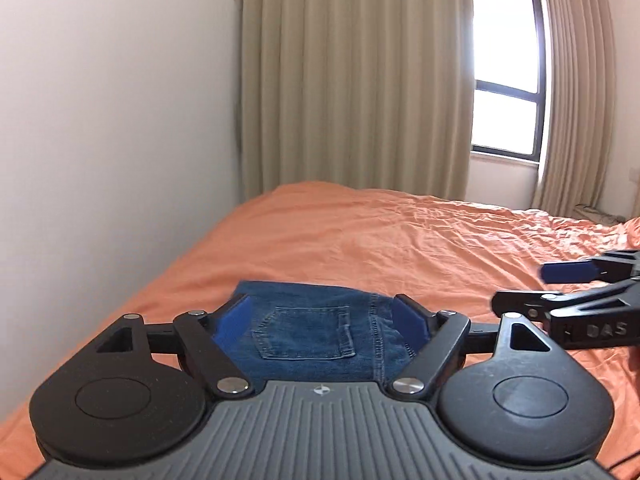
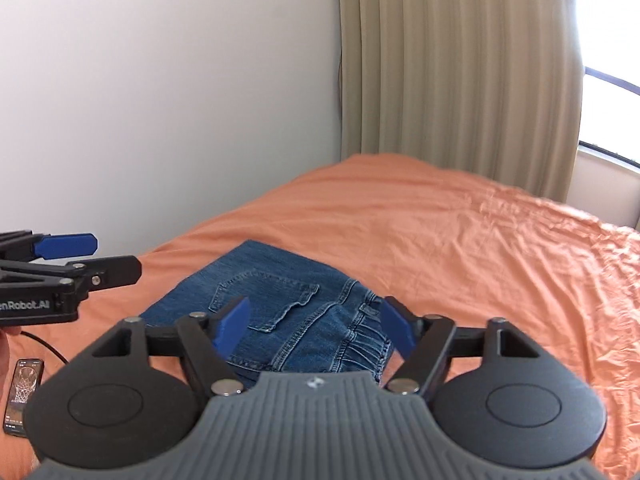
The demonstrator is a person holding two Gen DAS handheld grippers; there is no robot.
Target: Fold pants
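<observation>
One pair of jeans, folded into a compact blue denim block, lies on the orange bed, lower centre of the right wrist view. One back pocket faces up and the gathered waistband sits at the block's lower right edge. In the left wrist view the same jeans fill the lower centre w/ the pocket square-on.

Two grippers in all. Left gripper: jaws released, spread wide, the 2 blue pads flanking the denim on either side, nothing pinched btwn them. Can't tell if the pads touch the fabric or hang just above it. Right gripper: jaws likewise released and spread, 2 blue pads over the jeans, left pad above the pocket area, right pad near the waistband; contact w/ fabric not clear.

Each gripper also shows in the other's view: the right one at the right edge of the left wrist view, the left one at the left edge of the right wrist view, both off to the side of the jeans, above the sheet.

One phone, screen lit, lies at lower left of the right wrist view, w/ one black cable running just beside it.

Background: white wall, beige curtains, one window at upper right of the left wrist view
</observation>
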